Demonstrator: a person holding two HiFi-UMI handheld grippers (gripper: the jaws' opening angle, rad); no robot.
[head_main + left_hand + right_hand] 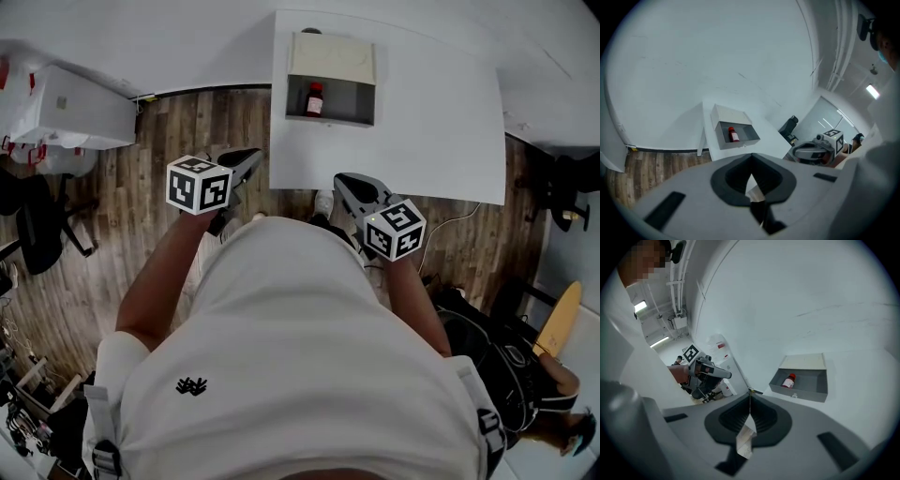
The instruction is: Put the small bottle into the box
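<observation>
On the white table [431, 122]: a grey box [330, 120] sits toward the far edge, its pale lid [330, 54] swung back and open, so the compartment faces up.
Small bottle [314, 98]: already inside the grey box, left of the compartment's middle, with a red cap, dark red body and light label (whether it stands or lies on its side, the views do not settle).
Left gripper [251, 155]: jaws pressed together tip to tip with nothing between them; it hangs over the wood floor [187, 122] just beside the table's near left corner, well apart from the box.
Right gripper [342, 178]: jaws likewise closed on each other and empty; its tips sit at the table's near edge, to the right of the other gripper, pointing toward the box.
Marker cubes [199, 184]: one on each gripper, black-and-white squares facing up at the head camera.
Person [281, 356]: a white shirt fills the lower part of the head view, bare forearms reaching forward to both grippers.
Floor: brown planks around the table — a black chair [37, 220] and white cartons [70, 108] stand off to the left, near the wall.
</observation>
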